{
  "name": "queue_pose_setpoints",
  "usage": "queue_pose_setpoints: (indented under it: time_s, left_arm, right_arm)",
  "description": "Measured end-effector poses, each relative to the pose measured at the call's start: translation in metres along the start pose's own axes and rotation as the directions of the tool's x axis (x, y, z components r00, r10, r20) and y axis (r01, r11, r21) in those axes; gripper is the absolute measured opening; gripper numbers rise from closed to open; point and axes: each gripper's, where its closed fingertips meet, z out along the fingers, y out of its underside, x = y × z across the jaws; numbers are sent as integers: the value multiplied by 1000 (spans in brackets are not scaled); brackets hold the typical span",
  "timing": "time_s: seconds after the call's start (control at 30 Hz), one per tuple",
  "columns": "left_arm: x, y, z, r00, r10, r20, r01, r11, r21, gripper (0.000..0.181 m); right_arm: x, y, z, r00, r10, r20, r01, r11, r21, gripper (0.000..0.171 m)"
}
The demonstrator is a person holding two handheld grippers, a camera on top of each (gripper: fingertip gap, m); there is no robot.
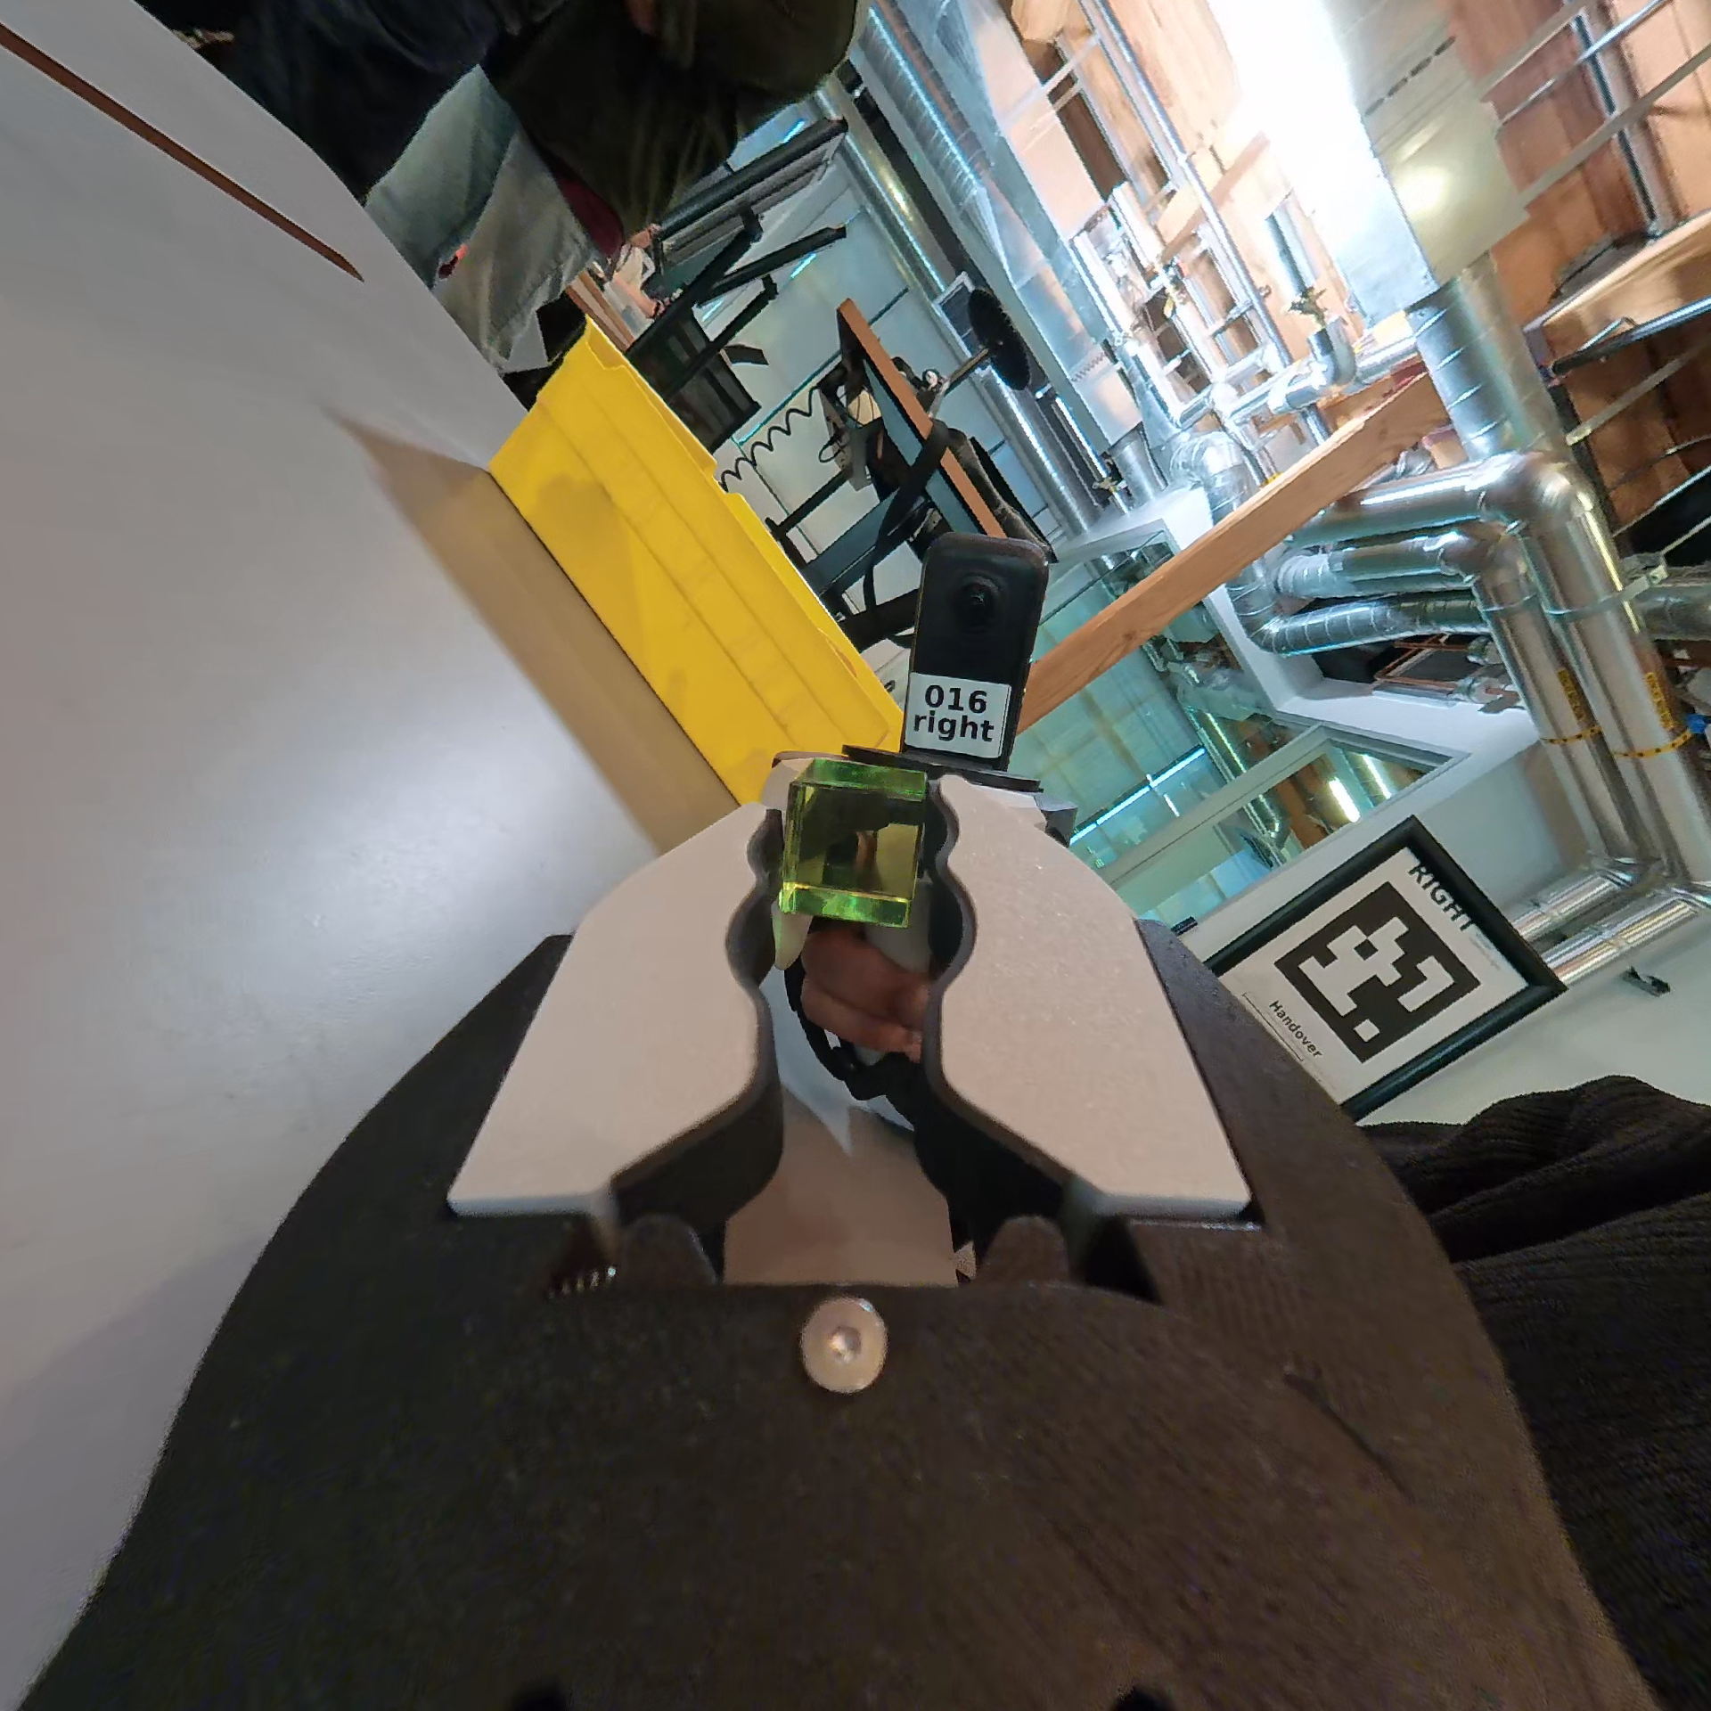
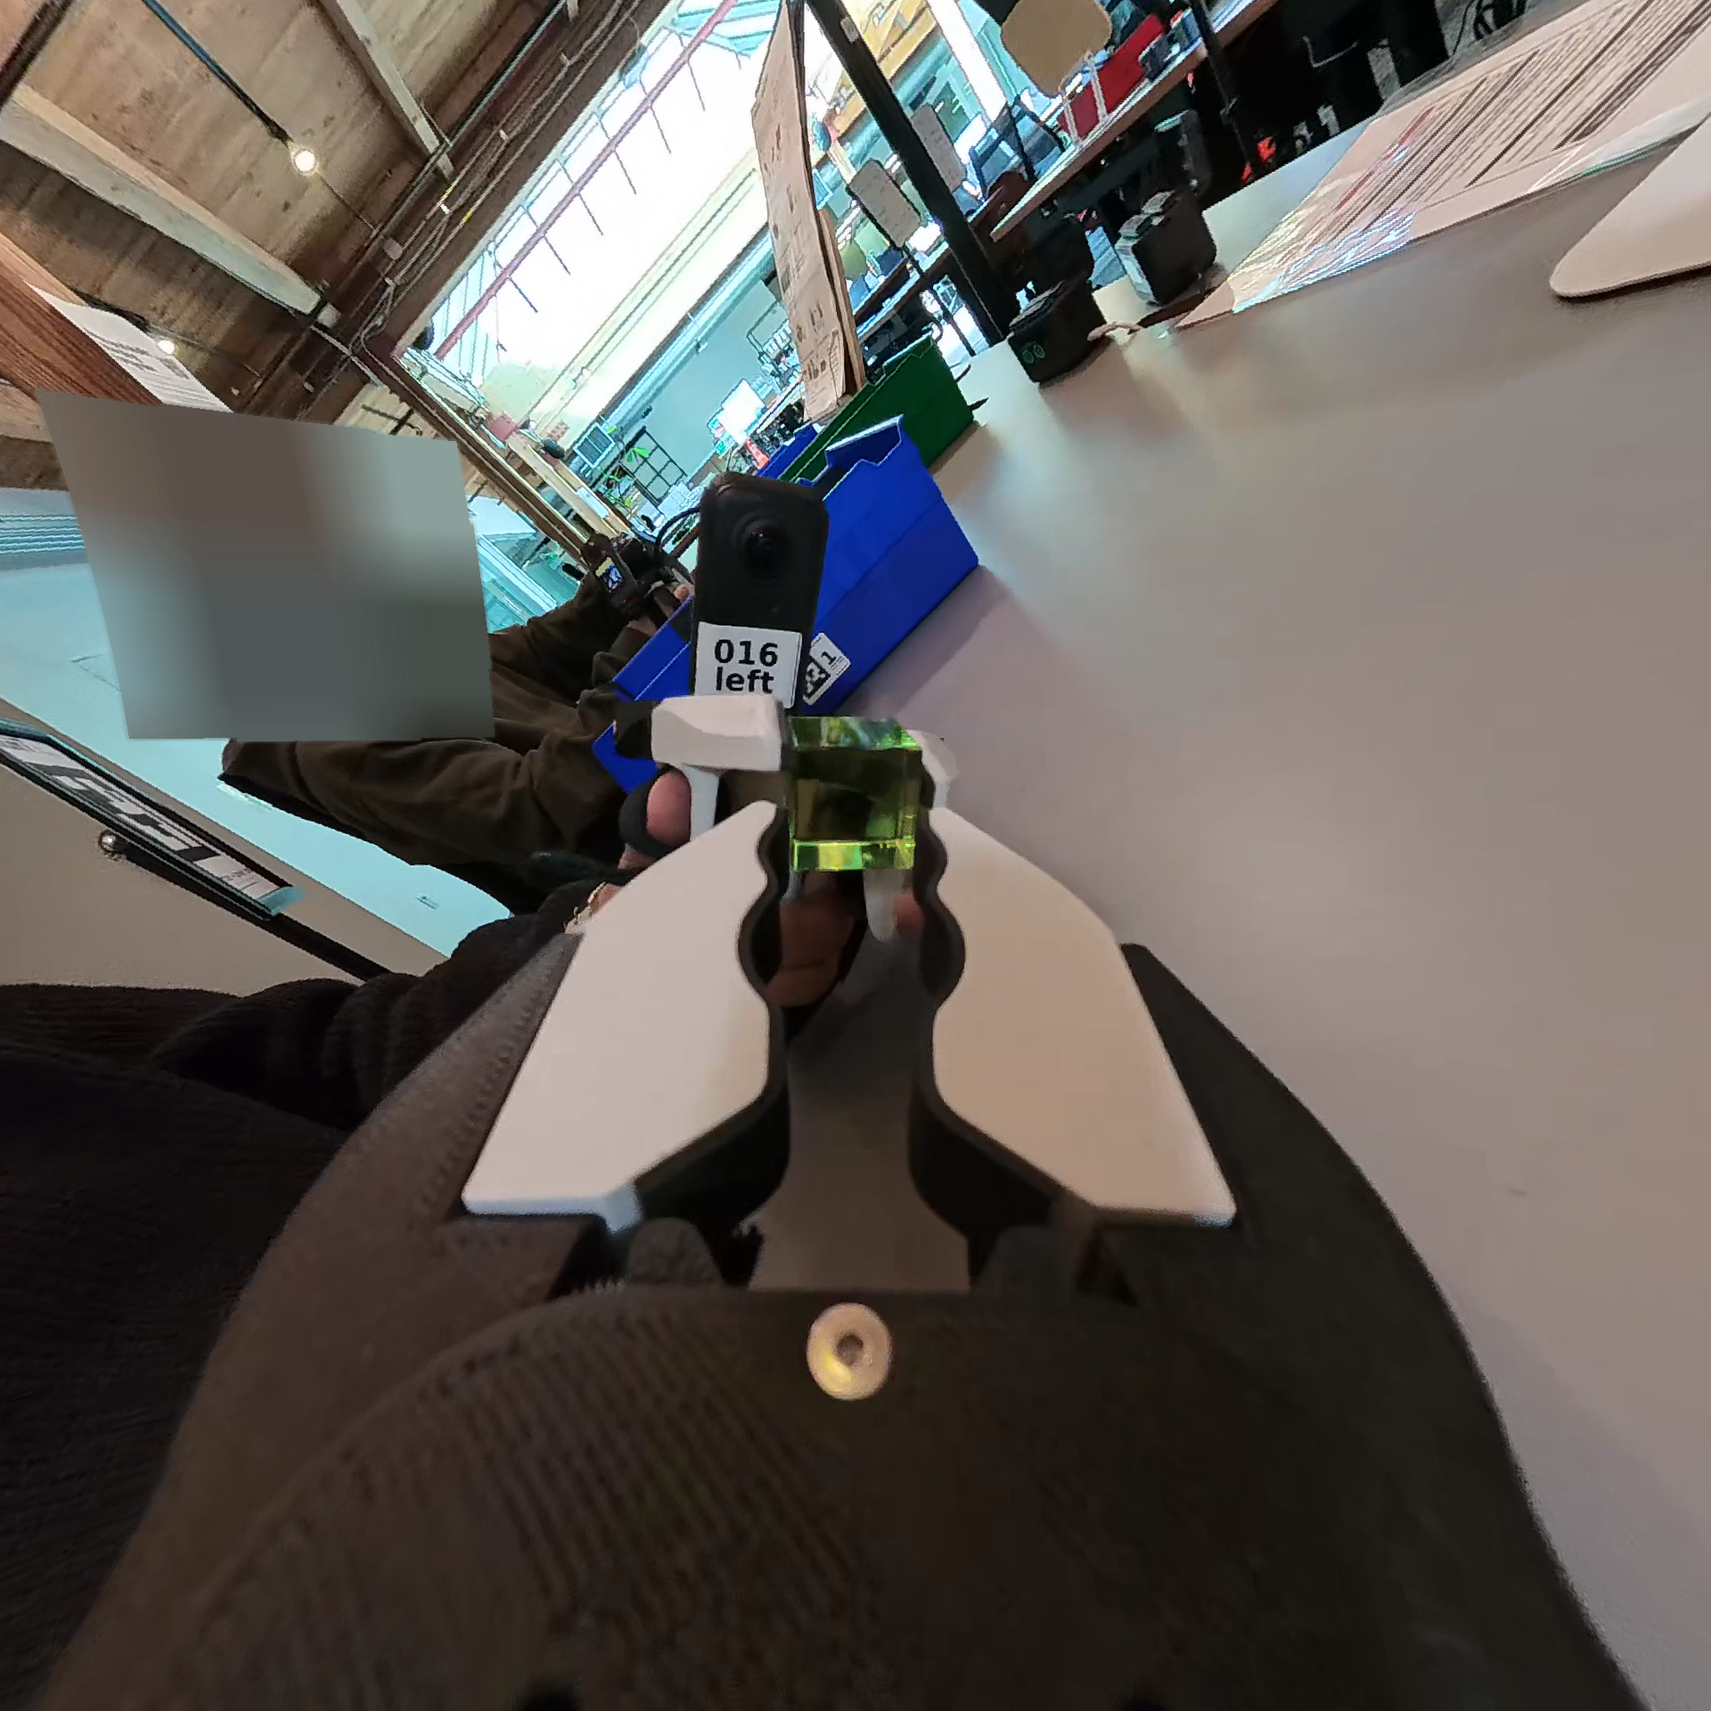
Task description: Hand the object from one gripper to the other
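Observation:
A clear green cube [image 1: 852, 852] is held in the air between two grippers that face each other tip to tip. My left gripper [image 1: 856, 815] has its white fingertips against the cube's two sides. The right gripper's black camera [image 1: 981, 639] stands just behind the cube. In the right wrist view the same cube [image 2: 852, 796] sits between the tips of my right gripper [image 2: 852, 824], which close in on its sides. The left gripper's white fingers [image 2: 718, 741] also press the cube from both sides. Hands show behind the cube in both views.
A white table [image 1: 231, 741] carries a yellow bin [image 1: 667, 593] and a framed black-and-white marker board [image 1: 1370, 972]. A blue bin [image 2: 889, 574] and a green bin [image 2: 889, 407] stand on the table [image 2: 1342, 694]. A person in dark sleeves [image 2: 417, 787] is close. Less than 4 cm separates the two grippers' tips.

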Motion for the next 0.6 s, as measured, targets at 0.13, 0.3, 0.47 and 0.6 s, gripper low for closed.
queue_pose_setpoints:
  time_s: [0.13,0.3,0.47,0.6]
  left_arm:
    - [-8,-2,-1,995,61,82,-61,998,-1,58]
    - [-12,-1,-2,936,296,191,-281,954,-100,81]
    - [-21,5,-10,609,754,247,-674,656,-340,73]
    - [-20,13,-10,408,895,181,-801,446,-399,54]
  right_arm:
    - [3,-7,-4,999,34,2,-34,998,44,26]
    - [7,-15,-13,997,79,8,-79,994,80,26]
    - [9,-15,-17,984,175,40,-178,981,78,25]
    - [14,-13,-19,965,252,70,-256,965,53,25]
